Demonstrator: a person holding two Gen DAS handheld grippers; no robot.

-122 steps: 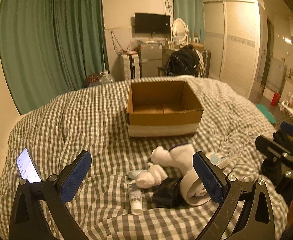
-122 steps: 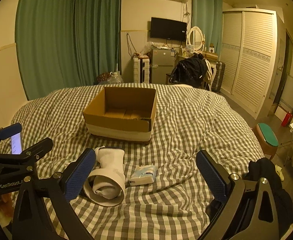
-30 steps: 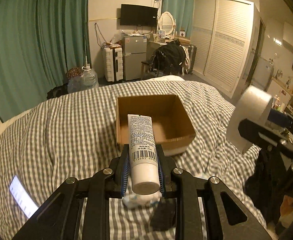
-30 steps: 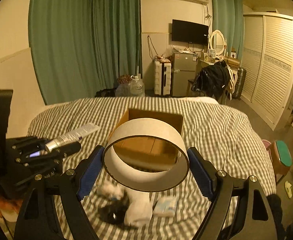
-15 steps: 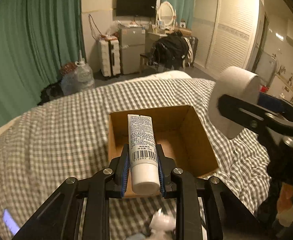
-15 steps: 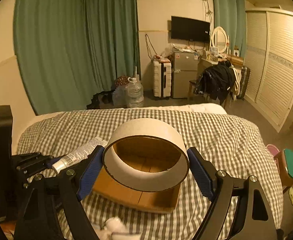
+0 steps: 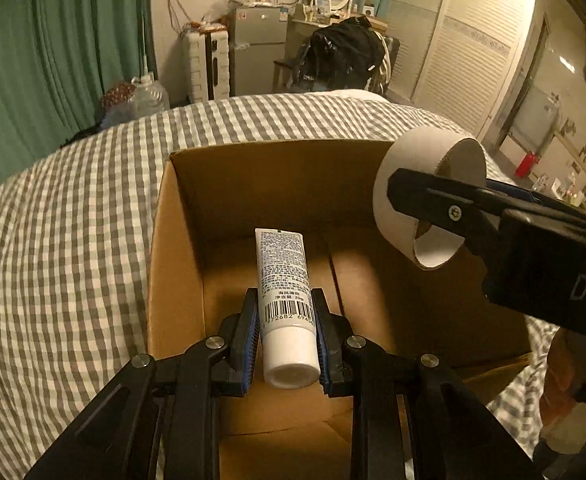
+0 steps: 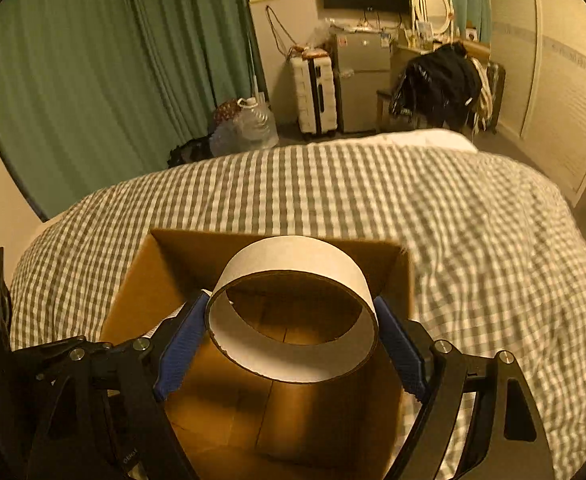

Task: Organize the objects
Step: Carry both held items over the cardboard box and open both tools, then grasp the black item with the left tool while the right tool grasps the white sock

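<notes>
barcode seen only from left wrist | left gripper [image 7: 287,330] squeezing tube [image 7: 285,300] between fingers | right gripper [image 8: 291,334] squeezing ring [image 8: 293,316], over box [image 7: 181,216]

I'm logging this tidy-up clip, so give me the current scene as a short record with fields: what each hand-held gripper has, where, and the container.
left hand-held gripper: shut on white tube, cap end toward the camera, over the box
right hand-held gripper: shut on cardboard ring, held above the box opening
container: open cardboard box, floor bare where visible
surface: checked bedcover
</notes>
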